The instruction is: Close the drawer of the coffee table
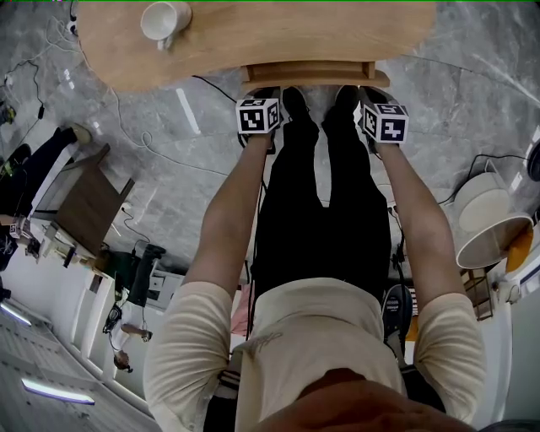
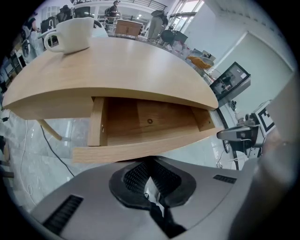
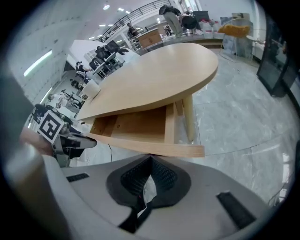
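Jutting open, the drawer (image 1: 314, 74) sticks out from under the counter's (image 1: 278, 38) near edge, toward the person. The left tool (image 2: 150, 161) and right tool (image 3: 151, 159) each have jaws pressed together, empty, with tips right at the drawer's front panel. A white mug (image 1: 164, 18) stands on the counter's left end.
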Available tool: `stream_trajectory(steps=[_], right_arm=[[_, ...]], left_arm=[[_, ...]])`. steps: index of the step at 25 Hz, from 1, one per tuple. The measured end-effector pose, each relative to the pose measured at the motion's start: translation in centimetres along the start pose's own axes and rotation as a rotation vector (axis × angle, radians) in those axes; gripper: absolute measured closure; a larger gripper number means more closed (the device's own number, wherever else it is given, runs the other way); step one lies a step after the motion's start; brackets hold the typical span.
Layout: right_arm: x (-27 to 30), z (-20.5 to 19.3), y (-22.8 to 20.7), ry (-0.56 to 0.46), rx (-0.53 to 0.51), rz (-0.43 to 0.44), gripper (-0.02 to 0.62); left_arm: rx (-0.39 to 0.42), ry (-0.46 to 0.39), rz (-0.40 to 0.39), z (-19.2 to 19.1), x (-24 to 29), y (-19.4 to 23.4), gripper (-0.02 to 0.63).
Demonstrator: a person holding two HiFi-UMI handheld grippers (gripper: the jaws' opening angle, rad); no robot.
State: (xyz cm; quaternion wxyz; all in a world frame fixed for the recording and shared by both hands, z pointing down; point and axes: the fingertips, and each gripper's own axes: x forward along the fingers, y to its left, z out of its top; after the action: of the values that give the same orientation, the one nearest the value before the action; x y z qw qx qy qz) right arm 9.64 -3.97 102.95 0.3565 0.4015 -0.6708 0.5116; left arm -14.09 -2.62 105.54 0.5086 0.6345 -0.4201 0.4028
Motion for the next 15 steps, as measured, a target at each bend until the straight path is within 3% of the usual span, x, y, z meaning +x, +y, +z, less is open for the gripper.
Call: stream_trajectory(steps=[15], right_arm=[[0.3, 3.0, -0.5, 0.004, -0.002, 0.015, 0.601]], left_arm=[[0.001, 0.002, 0.006, 3.2, 0.3, 0.3, 0.601]])
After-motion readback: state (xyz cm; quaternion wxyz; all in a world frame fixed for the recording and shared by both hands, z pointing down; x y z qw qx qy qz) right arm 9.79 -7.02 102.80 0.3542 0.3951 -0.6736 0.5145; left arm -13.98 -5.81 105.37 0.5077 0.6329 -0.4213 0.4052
